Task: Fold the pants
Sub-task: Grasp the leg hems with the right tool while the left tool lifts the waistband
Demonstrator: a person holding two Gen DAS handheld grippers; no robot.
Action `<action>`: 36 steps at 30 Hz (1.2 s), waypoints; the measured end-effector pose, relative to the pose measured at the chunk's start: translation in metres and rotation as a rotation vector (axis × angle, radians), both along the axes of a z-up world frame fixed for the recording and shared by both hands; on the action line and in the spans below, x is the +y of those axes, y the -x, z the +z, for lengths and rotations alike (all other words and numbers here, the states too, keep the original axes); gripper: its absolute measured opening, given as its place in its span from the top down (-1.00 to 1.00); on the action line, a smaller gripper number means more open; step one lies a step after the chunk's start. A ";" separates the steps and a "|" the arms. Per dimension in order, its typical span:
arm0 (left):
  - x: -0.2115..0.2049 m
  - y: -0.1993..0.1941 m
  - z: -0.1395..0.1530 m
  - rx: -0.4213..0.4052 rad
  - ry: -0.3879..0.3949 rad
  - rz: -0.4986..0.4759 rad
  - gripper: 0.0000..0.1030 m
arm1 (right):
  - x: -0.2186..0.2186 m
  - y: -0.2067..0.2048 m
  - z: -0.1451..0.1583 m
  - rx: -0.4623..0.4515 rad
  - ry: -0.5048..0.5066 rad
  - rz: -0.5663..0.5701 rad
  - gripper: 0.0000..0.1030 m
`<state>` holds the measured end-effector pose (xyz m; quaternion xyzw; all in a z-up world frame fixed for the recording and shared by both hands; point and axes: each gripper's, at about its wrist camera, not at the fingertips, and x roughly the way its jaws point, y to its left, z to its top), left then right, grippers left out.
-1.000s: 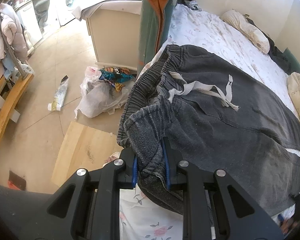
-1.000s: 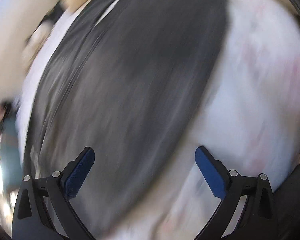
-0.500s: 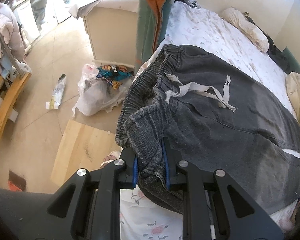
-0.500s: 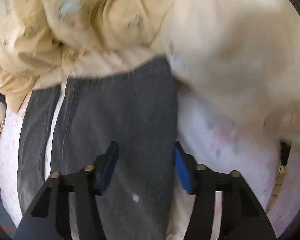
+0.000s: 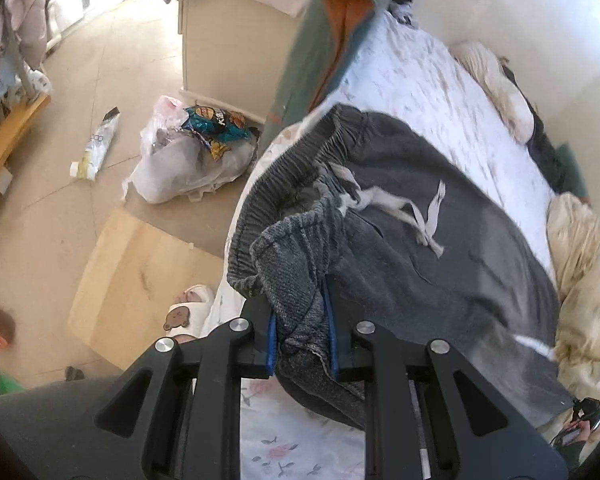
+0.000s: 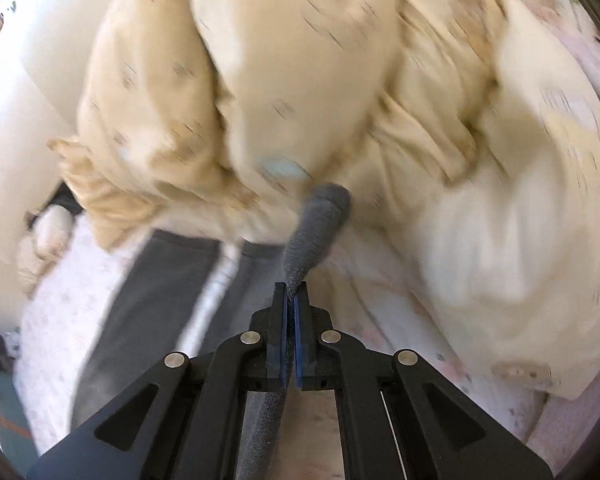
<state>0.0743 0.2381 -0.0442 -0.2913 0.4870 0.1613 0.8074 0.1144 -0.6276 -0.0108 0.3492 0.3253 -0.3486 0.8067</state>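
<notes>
Dark grey pants [image 5: 440, 264] with a white drawstring [image 5: 392, 204] lie spread on the floral bed sheet [image 5: 412, 84]. My left gripper [image 5: 300, 328] is shut on the near corner of the elastic waistband and holds it bunched up. In the right wrist view the pants [image 6: 148, 292] stretch away to the left, and my right gripper [image 6: 291, 300] is shut on a raised fold of the leg end [image 6: 320, 216], lifted off the sheet.
A cream duvet [image 6: 300, 80] is piled just beyond the leg ends and shows in the left wrist view [image 5: 584, 288]. A pillow [image 5: 496, 84] lies at the head. On the floor are a plastic bag [image 5: 184, 160], a wooden board [image 5: 140, 276] and a cabinet [image 5: 228, 44].
My right gripper has closed from wide open onto the leg end and lifted it. My left gripper has kept its hold on the waistband and shifted slightly.
</notes>
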 end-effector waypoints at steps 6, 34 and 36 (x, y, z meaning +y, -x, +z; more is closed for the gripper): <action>0.010 -0.037 0.016 0.005 0.044 -0.026 0.70 | 0.002 -0.075 0.041 -0.015 0.082 0.097 0.98; -0.007 -0.322 -0.051 0.146 -0.520 -0.126 -0.07 | 0.096 -0.459 -0.096 0.491 0.373 0.808 0.64; -0.012 -0.312 -0.034 0.097 -0.528 -0.093 -0.34 | 0.095 -0.448 -0.083 0.469 0.378 0.829 0.18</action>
